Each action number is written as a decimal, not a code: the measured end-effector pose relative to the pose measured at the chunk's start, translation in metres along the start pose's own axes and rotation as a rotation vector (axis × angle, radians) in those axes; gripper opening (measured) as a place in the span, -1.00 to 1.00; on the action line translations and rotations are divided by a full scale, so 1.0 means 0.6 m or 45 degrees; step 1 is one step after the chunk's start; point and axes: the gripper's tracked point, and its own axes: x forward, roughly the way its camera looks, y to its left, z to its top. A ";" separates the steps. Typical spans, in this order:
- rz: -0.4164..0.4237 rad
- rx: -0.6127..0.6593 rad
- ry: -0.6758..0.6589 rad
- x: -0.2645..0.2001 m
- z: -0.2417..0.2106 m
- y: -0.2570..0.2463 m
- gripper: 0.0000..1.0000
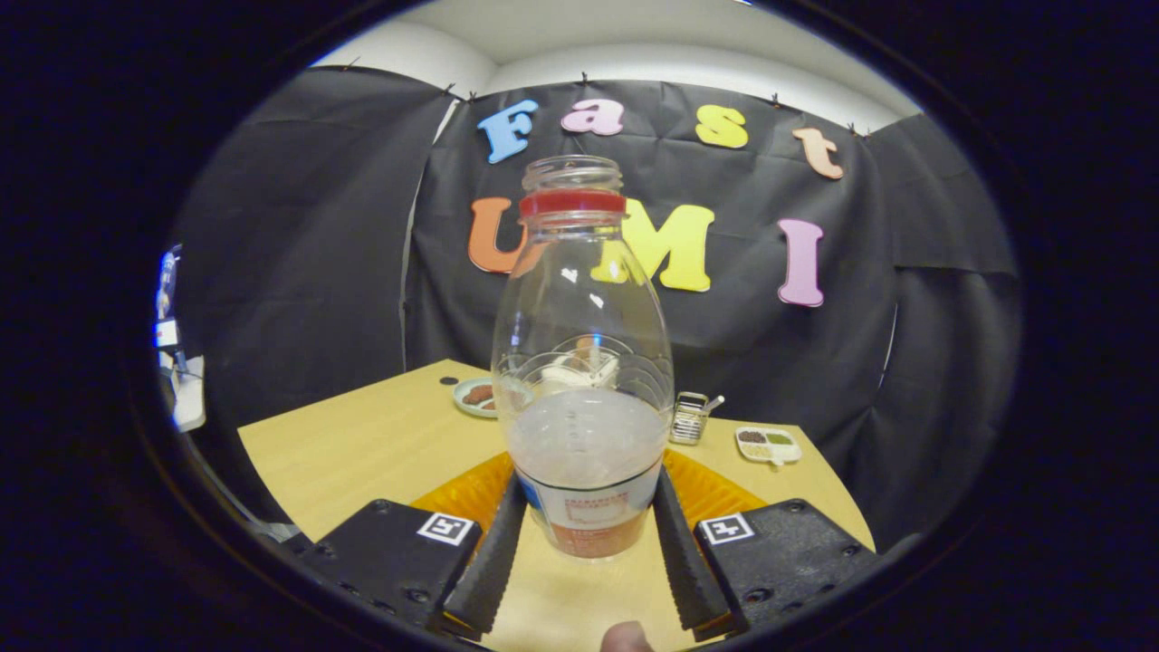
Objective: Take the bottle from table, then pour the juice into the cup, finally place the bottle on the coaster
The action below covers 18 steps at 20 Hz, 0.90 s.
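Bottle upright between the fingers, cap off, red ring at the neck, cloudy liquid filling roughly the lower third. Gripper clenched on the bottle's lower body, both fingers pressed against the labelled part at 3 and 9 o'clock of it. Base looks clear of the table, though hard to confirm from this angle (contact point partly masked by the fingers).

Orange coaster lying on the table right behind the bottle, showing either side of it at 10 and 2 o'clock from the fingertips.

Progress, as a judgement: grasp done, so step one complete or nearly so. Pour status unclear. Something pale seen through the glass at 12 o'clock beyond the bottle, possibly the cup, too distorted to call. Remaining at minimum: set bottle down on coaster.

Clutter further back: small plate at 11 o'clock, metal rack at 1 o'clock, white tray at 2 o'clock. Not task-relevant.
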 end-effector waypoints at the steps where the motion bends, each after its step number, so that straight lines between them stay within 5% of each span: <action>1: -0.004 0.004 -0.004 0.016 0.000 -0.003 0.53; 8: 0.077 0.083 -0.002 0.144 -0.011 0.021 0.55; 18: 0.078 0.153 0.143 0.291 -0.141 0.028 0.60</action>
